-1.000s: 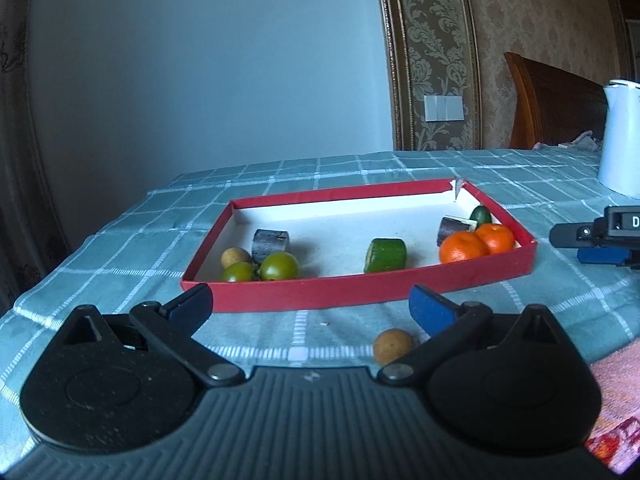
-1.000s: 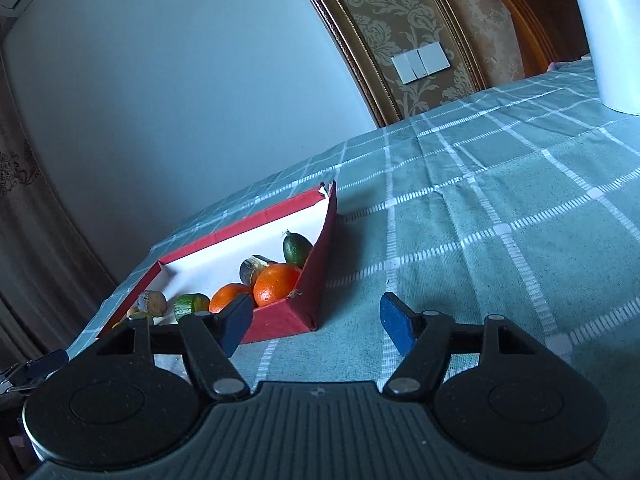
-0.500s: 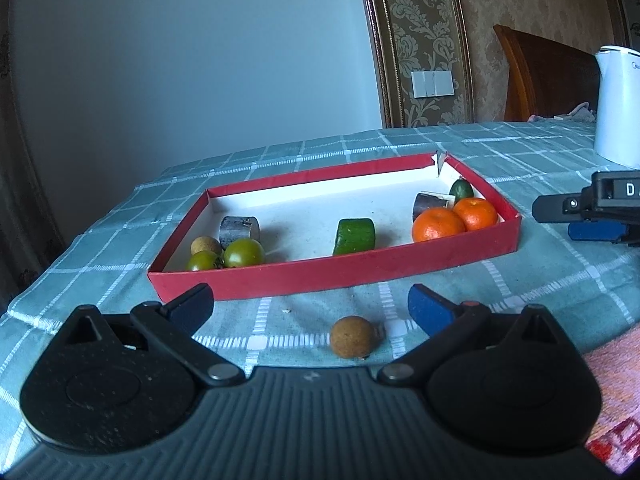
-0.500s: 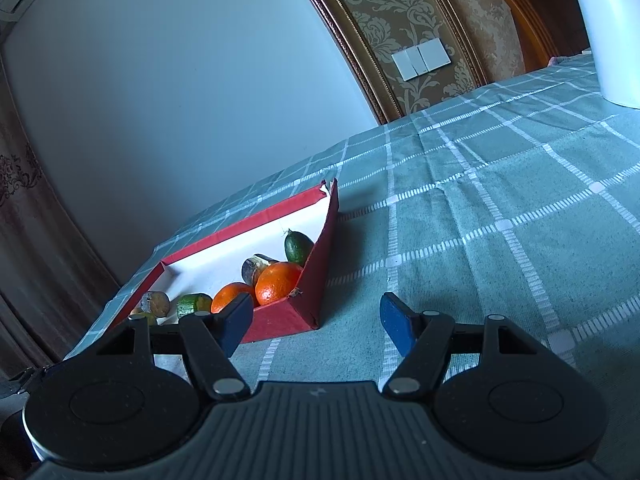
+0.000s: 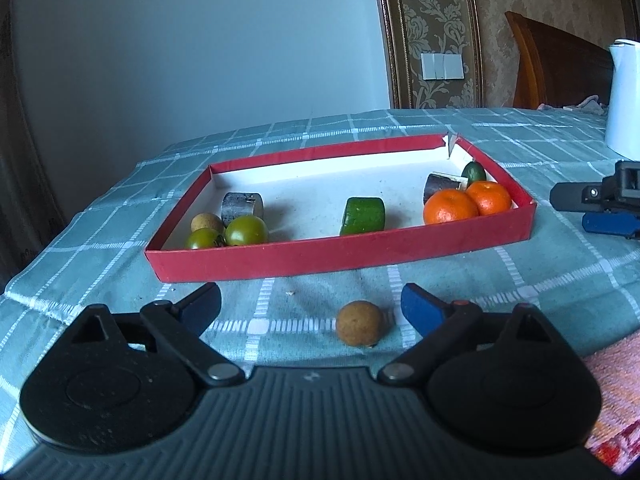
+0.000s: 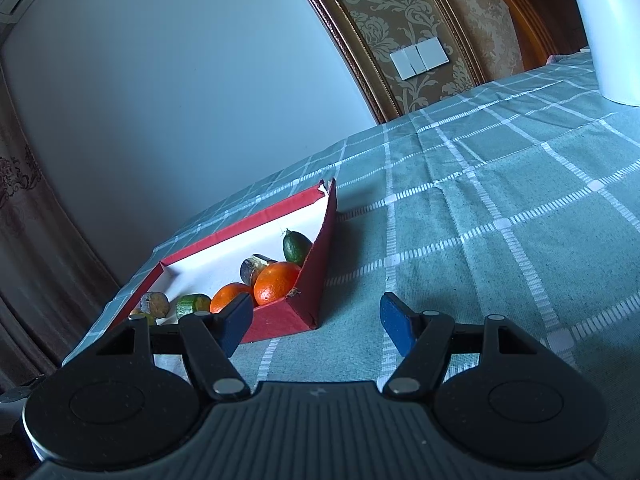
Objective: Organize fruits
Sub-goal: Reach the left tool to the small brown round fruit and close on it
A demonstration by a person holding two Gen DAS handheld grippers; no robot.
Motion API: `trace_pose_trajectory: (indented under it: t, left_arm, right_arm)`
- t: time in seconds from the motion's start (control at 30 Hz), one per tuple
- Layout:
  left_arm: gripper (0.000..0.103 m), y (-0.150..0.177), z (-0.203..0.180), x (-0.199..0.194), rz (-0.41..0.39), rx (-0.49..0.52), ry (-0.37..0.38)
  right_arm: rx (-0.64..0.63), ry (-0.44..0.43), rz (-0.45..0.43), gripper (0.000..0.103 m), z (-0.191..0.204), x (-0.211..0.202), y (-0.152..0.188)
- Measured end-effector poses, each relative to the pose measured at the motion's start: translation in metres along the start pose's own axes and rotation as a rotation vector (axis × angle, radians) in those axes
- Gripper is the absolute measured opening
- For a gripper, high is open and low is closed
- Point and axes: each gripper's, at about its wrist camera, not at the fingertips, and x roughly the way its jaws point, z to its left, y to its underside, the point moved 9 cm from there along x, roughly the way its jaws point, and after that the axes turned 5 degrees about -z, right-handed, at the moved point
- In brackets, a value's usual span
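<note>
A red tray with a white floor holds two oranges, a green chunk, two green tomatoes, a small tan fruit, two dark cut pieces and a small dark green fruit. A round tan fruit lies on the cloth in front of the tray, between the fingers of my open left gripper. My right gripper is open and empty, right of the tray's corner; it also shows in the left wrist view.
A teal checked tablecloth covers the table. A white kettle stands at the far right. A pink cloth lies at the near right. A wooden chair and the wall stand behind.
My left gripper has shifted right and lower toward the loose tan fruit, which now lies nearer the middle between its fingers. The right gripper has barely moved.
</note>
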Motion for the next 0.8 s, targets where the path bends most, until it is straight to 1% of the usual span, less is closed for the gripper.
trace_pose_trajectory:
  t: [0.27,0.43,0.57,0.8]
  left_arm:
    - [0.095,0.0037,0.0047,0.0051,0.038,-0.041,0.021]
    - [0.089,0.006,0.0066,0.007,0.057,-0.057,0.026]
    - [0.088,0.006,0.007,0.0065,0.054,-0.065,0.032]
    - [0.079,0.0065,0.007,0.0062,0.056,-0.074,0.05]
  right_arm:
    - [0.005,0.01,0.0,0.07,-0.002,-0.0004,0.0004]
    - [0.006,0.016,0.002,0.07,-0.0022,-0.0002,0.0005]
    - [0.006,0.02,0.005,0.07,-0.0026,0.0003,0.0005]
    - [0.009,0.029,0.007,0.07,-0.0039,0.0003,0.0008]
